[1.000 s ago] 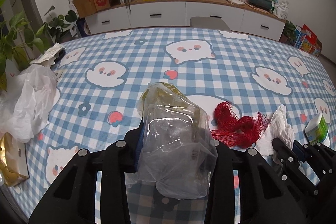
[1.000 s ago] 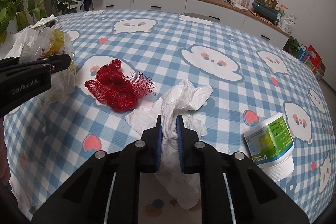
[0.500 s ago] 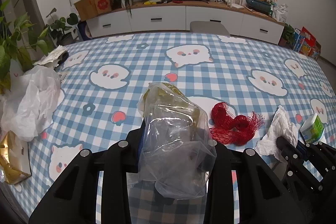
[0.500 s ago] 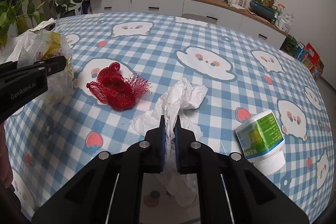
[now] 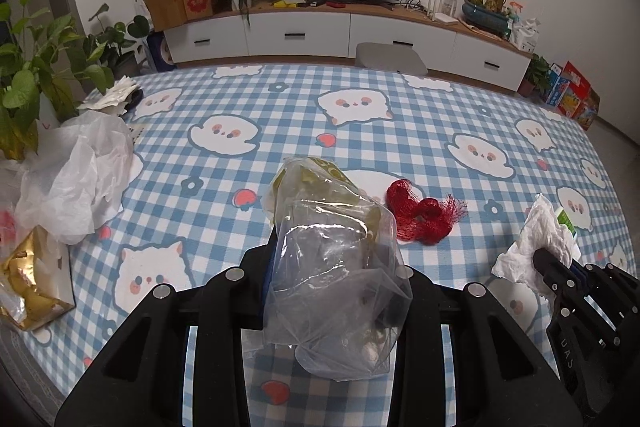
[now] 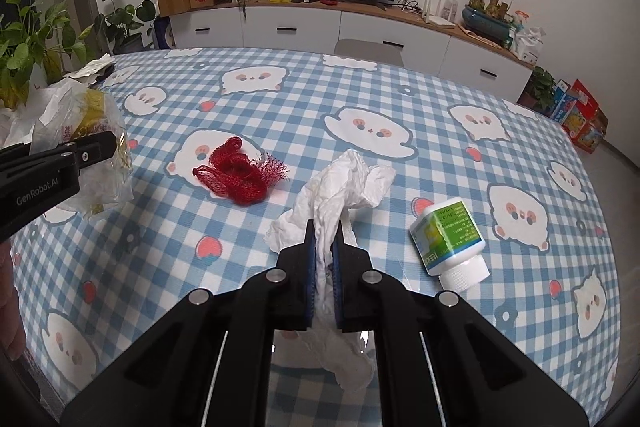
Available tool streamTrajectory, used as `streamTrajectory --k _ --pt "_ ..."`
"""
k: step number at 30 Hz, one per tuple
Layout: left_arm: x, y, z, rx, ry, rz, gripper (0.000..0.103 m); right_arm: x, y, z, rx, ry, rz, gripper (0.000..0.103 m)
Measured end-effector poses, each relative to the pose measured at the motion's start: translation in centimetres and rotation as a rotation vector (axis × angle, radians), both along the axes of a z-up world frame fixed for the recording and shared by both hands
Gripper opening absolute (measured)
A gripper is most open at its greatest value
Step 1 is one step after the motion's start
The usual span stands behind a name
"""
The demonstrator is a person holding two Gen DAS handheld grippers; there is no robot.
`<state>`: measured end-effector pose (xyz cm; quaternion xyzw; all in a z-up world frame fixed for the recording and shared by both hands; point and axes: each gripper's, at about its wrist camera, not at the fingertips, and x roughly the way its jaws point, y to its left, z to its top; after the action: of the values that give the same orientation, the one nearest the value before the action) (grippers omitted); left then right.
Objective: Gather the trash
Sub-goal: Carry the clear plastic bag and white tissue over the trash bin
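Trash collection, part done: the left gripper [image 5: 334,267] is clamped on a clear bag [image 5: 336,279], the right gripper [image 6: 323,251] on a tissue [image 6: 340,187]. The red netting [image 6: 240,175] and white bottle [image 6: 450,241] still lie mid-table [image 6: 400,87].

A table [image 6: 400,95] under a blue-and-white checked cloth printed with cartoon cats carries scattered litter — a red mesh net [image 6: 240,177], a white jar [image 6: 450,241] on its side (green label) and, at the left edge, crumpled white plastic bags [image 5: 76,175].
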<state>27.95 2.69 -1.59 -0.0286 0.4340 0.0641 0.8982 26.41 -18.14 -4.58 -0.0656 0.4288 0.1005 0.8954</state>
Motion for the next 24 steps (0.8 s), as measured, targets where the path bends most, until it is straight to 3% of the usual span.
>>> streamTrajectory --k 8,24 --pt "-5.0 0.3 0.6 -0.049 0.005 0.016 0.033 -4.1 -1.4 1.1 0.036 0.014 -0.039 0.006" --pt "-16.7 -1.2 2.9 -0.030 -0.041 -0.032 0.033 -14.6 -2.9 3.7 0.065 -0.020 -0.073 0.006"
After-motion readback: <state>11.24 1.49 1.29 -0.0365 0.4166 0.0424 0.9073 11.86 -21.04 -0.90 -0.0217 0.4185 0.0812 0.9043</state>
